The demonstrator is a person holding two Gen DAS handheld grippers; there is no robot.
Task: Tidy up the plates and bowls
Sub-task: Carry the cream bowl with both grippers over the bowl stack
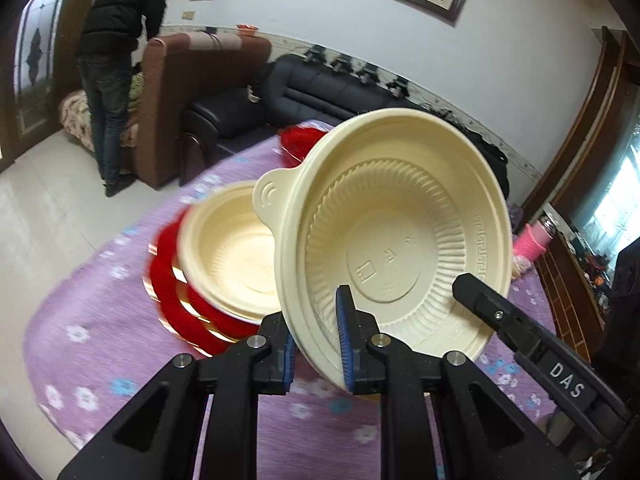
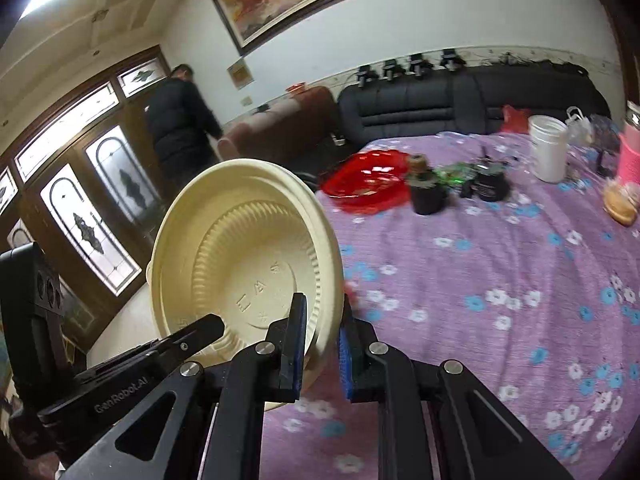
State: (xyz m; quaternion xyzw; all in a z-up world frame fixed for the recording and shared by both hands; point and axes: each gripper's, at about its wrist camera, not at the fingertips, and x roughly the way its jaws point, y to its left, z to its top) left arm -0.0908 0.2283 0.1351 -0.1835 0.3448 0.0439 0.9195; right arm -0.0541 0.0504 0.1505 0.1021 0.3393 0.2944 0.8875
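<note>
Bowl, cream plastic w/ ribbed base, is lifted off the table and tilted, open side toward both cams. L gripper is clamped on its near rim, one blue pad inside, one outside. R gripper pinches the rim of the same-looking bowl likewise. Below-left in L view, a 2nd cream bowl sits on a stack of red plates on the purple floral cloth. Another red plate lies farther back.
</note>
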